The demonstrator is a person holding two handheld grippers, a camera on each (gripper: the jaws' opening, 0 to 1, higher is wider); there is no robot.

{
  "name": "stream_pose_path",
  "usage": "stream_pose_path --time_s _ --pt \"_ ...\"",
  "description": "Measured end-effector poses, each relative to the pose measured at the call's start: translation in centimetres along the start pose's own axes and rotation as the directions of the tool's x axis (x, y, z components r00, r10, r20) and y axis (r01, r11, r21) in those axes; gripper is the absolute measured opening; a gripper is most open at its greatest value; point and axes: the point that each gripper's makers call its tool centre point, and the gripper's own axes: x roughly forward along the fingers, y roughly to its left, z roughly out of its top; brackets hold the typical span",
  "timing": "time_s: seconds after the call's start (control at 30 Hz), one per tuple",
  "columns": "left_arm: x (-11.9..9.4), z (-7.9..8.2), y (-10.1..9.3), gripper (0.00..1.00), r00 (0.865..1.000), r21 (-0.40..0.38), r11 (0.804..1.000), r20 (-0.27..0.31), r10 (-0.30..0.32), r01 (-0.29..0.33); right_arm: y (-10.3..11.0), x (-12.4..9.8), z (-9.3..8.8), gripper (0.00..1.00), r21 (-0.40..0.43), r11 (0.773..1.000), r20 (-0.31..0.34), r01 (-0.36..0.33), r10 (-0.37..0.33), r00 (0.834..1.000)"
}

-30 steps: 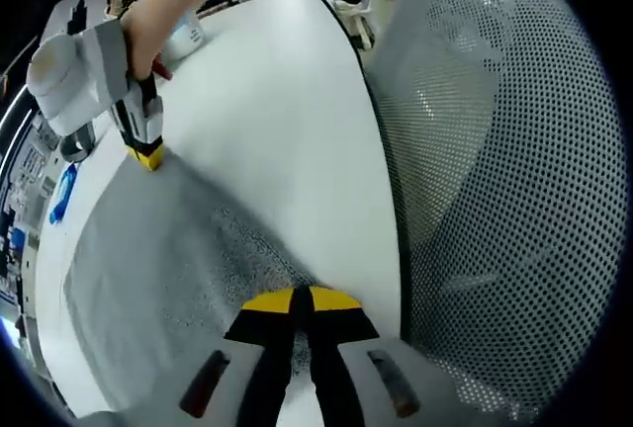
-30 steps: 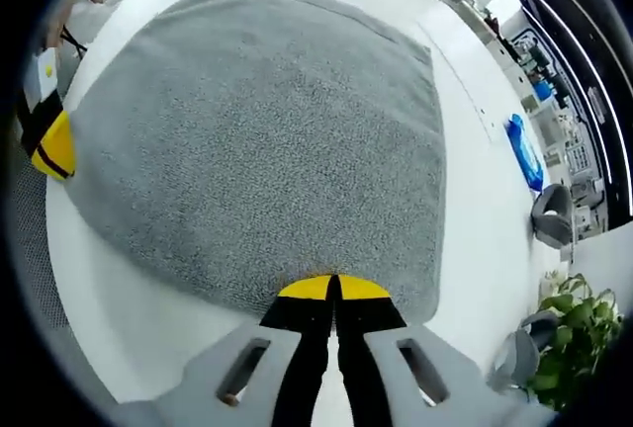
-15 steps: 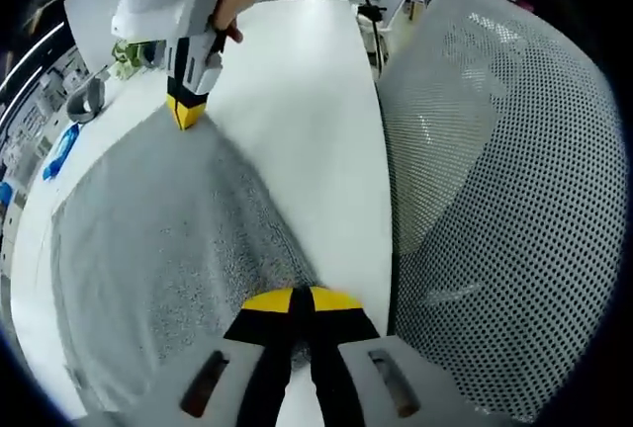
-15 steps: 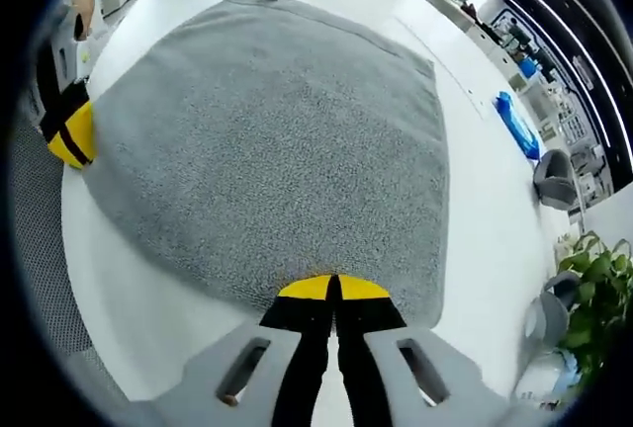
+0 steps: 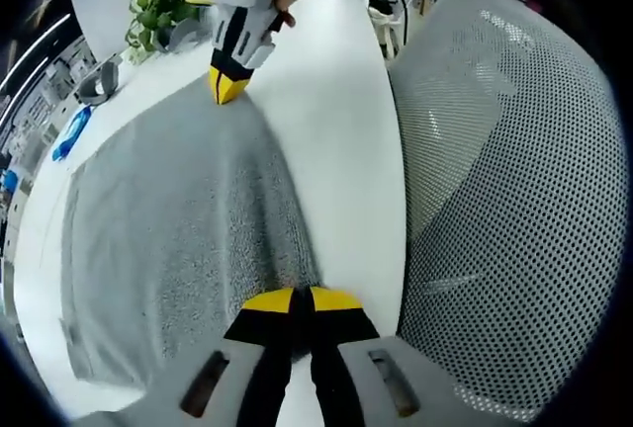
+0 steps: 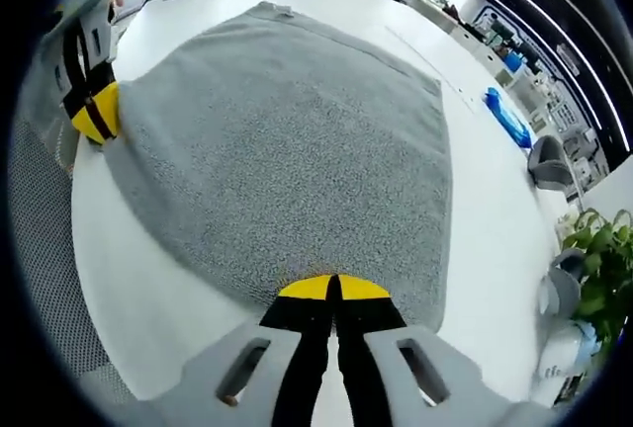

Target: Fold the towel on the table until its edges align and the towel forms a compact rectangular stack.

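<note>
In the left gripper view, the left gripper (image 5: 301,300) is clenched on a near corner of the grey towel (image 5: 168,219) spread on the table (image 5: 326,130). In the right gripper view, the right gripper (image 6: 334,290) pinches the other near corner, likely so both can carry that edge over for the first fold

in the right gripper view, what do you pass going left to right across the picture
mesh chair back → other hand-held gripper pinching the towel's corner → grey towel → blue object on the white table → potted plant
</note>
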Motion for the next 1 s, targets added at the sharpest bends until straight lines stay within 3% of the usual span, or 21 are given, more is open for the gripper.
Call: stream_pose_path --time_s 0.27,0.7,1.0 --pt "-0.5 -1.0 0.6 0.04 0.999 -0.023 0.999 -0.013 0.033 -0.033 1.2 -0.8 -0.5 0.00 0.159 0.987 0.074 0.013 -0.025 0.997" --pt "-1.2 -2.5 1.3 0.04 1.000 -0.063 0.998 0.026 0.013 -0.011 3.8 -2.0 -0.8 0.00 0.188 0.982 0.175 0.002 -0.036 0.984" --pt "-1.6 -3.1 1.6 0.04 0.998 -0.121 0.992 0.058 0.022 -0.015 4.6 -2.1 -0.6 0.00 0.177 0.984 0.187 -0.032 -0.002 0.982"
